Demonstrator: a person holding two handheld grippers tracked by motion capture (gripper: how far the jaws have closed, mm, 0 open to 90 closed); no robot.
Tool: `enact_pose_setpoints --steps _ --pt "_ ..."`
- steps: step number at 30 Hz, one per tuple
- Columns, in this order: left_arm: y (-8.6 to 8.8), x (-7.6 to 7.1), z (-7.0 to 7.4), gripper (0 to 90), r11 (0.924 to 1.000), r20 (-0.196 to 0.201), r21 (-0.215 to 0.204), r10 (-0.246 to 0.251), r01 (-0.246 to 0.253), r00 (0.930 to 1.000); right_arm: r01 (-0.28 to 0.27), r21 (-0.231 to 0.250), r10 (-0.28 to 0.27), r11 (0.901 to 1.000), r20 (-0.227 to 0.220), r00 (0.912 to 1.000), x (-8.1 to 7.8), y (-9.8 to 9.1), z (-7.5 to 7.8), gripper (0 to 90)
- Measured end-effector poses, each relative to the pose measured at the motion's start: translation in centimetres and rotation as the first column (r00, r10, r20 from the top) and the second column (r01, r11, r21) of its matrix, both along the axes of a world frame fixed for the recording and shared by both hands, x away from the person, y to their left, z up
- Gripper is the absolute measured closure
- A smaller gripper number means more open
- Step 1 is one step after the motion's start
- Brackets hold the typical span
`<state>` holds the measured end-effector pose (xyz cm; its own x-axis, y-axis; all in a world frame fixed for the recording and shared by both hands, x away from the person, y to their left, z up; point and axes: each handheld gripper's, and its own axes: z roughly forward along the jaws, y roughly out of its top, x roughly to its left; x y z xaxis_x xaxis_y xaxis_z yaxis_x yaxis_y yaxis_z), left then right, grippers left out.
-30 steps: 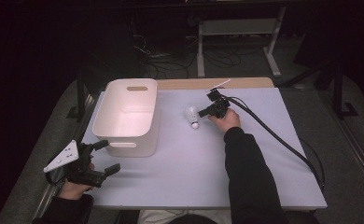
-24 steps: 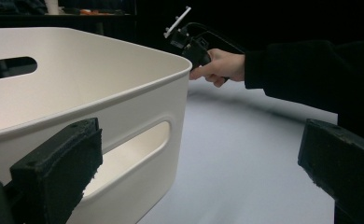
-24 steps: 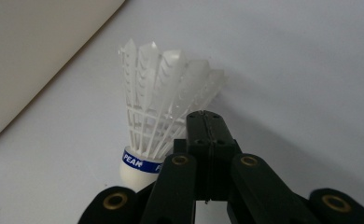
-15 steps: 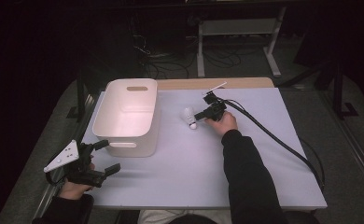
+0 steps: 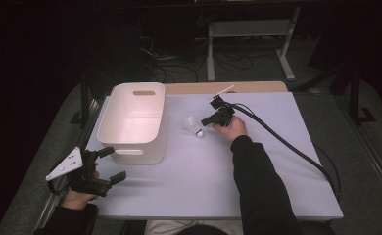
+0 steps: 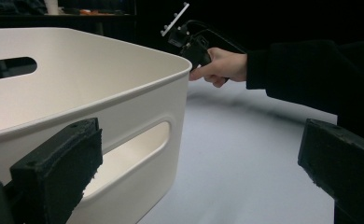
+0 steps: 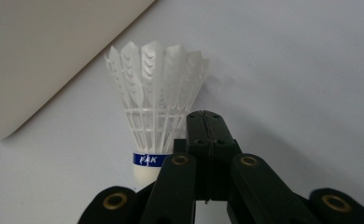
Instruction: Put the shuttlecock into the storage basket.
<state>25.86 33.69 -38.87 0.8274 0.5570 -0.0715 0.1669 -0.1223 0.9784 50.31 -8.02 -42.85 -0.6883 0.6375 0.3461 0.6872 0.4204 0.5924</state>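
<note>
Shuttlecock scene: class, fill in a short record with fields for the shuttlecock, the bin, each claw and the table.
shuttlecock: white, blue band by the cork, lying on the table right of the bin
bin: white, handle slots, nothing seen inside
right claw: jaws shut together, beside the shuttlecock, not gripping it
left claw: jaws open, near the bin's front corner, holding nothing
table: pale mat on top

Dim lab, white work table [image 5: 257, 196], metal stand [image 5: 248, 34], floor cables [image 5: 164, 58]
</note>
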Motion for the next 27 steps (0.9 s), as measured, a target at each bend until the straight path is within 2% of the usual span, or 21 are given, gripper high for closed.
enact_pose_setpoints --steps 22,27 --pt "0.0 0.0 0.0 0.0 1.0000 -0.001 -0.003 0.002 -0.002 1.0000 -0.043 0.009 0.042 0.9990 0.060 0.9973 -1.3 -0.7 2.9 88.8" --pt "0.0 0.0 0.0 0.0 1.0000 -0.001 -0.002 0.001 -0.001 1.0000 -0.052 0.001 0.052 0.9986 0.061 0.9968 -1.5 -0.9 3.4 83.2"
